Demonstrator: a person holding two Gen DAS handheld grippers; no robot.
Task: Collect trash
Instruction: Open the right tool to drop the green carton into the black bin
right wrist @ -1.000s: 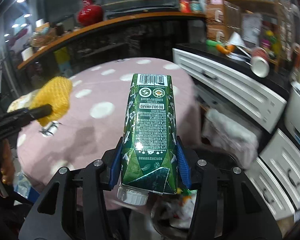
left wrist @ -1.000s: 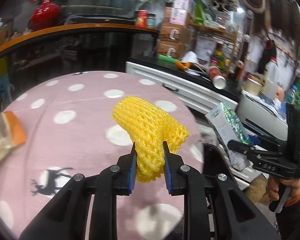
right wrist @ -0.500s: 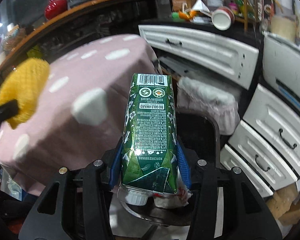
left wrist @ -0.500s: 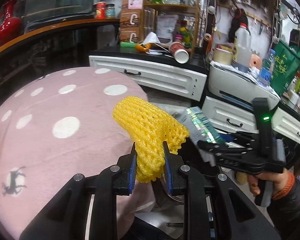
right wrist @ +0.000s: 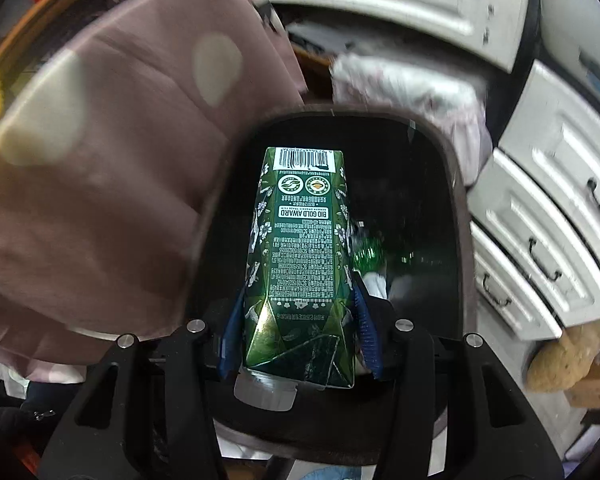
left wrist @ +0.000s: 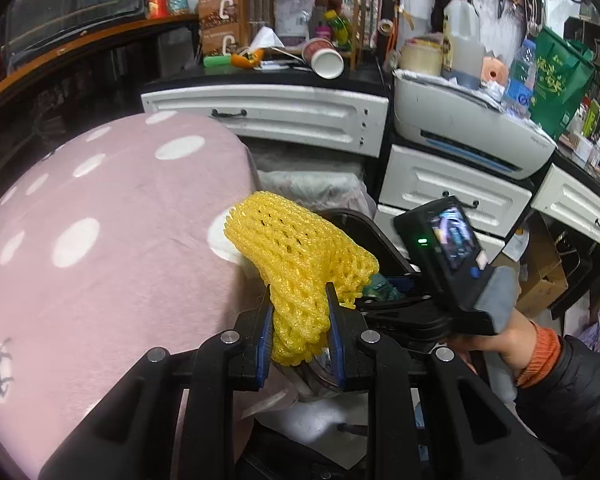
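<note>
My left gripper point(left wrist: 299, 304) is shut on a yellow foam fruit net point(left wrist: 300, 256), held at the right edge of the pink dotted tablecloth point(left wrist: 112, 248). In the right wrist view my right gripper point(right wrist: 298, 312) is shut on a green drink carton point(right wrist: 300, 248), its white cap toward the camera. The carton hangs over the dark mouth of a black trash bin point(right wrist: 458, 216), where some trash point(right wrist: 370, 256) lies inside. From the left wrist view the right gripper's body point(left wrist: 440, 248) and the hand holding it show beside the net, above the bin rim point(left wrist: 364, 224).
White drawer cabinets point(right wrist: 540, 216) stand close behind and right of the bin. The tablecloth point(right wrist: 112, 168) hangs over the bin's left side. A printer point(left wrist: 468, 128) and a cluttered counter with a tipped paper cup point(left wrist: 324, 58) lie beyond. A cardboard box point(left wrist: 540, 276) sits on the floor.
Both grippers have swung off the table toward the bin. The right one dropped steeply, so the carton now hangs over the bin's mouth. The left one followed with the net to the table's edge.
</note>
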